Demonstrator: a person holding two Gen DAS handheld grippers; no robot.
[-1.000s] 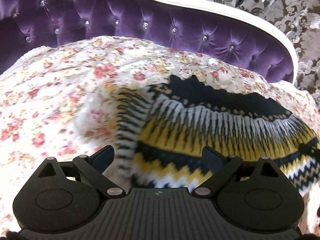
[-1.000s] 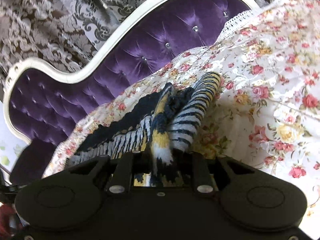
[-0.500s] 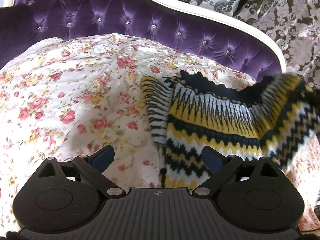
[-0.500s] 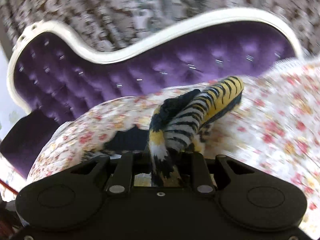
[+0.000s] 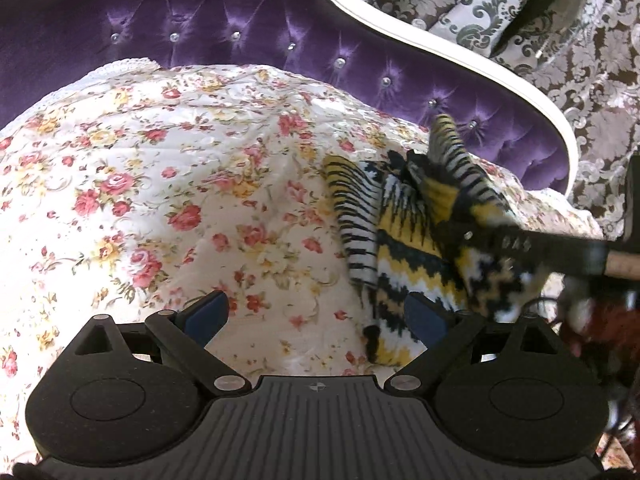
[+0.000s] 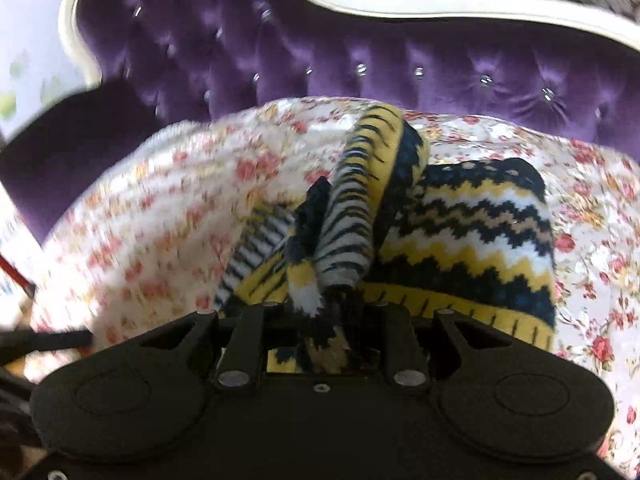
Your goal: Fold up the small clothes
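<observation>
Right between the fingers of the right gripper [image 6: 320, 312] sits a bunched-up fold of the sweater [image 6: 460, 236], the yellow, black and white zigzag knit one. Its jaws have just been opening a bit, but the knit is still wedged in there and looks pinched; that view is blurry, so I wouldn't swear how tight the squeeze is. A striped sleeve [image 6: 356, 216] stands up straight ahead of that gripper, and the rest of the sweater spreads out ahead and to the right of it, flat on the flowered bedspread [image 6: 592, 208].

From the left wrist view, the left gripper [image 5: 316, 314] is spread wide with nothing in it, just bedspread showing between its blue pads [image 5: 208, 312]. The sweater lies ahead and to the right of it, its lower edge right beside the right-hand pad, maybe touching, can't tell. Further to the right, the other gripper comes in from the side, motion-smeared, with the sweater's edge lifted off the bedspread.

Beyond both grippers is the purple tufted headboard [image 5: 248, 36] with its white frame.
</observation>
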